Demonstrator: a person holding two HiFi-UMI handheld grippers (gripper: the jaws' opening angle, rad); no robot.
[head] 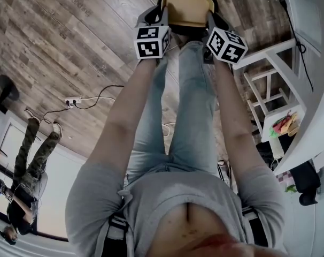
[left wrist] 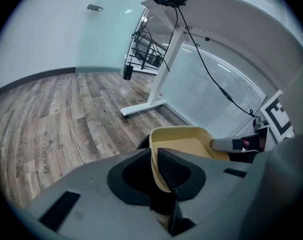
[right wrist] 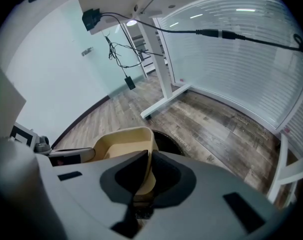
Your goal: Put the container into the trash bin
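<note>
I have both arms stretched out in front of me and angled downward, nearly parallel, with the person's legs between them in the head view. The left forearm [head: 124, 127] and the right forearm [head: 237, 127] are bare, and they narrow toward the two marker cubes at the far end.

My left gripper [head: 164, 21] is nearly closed, pinching the left wall of the yellow container [head: 187, 8]. In the left gripper view the thin wall sits squeezed between the dark pads [left wrist: 174, 171], with the tray's open hollow facing up and to the right of them. My right gripper [head: 209, 24] has the opposite wall. In the right gripper view its jaws are almost together on that edge, and the hollow lies to their left.

The container hangs level between the two tools, right over the black trash bin [head: 217, 3], whose dark rim shows around it on the wooden floor [head: 71, 36]. The round mouth of the bin shows just past the tray in the right gripper view. I cannot tell whether the tray's bottom is below the rim.
</note>
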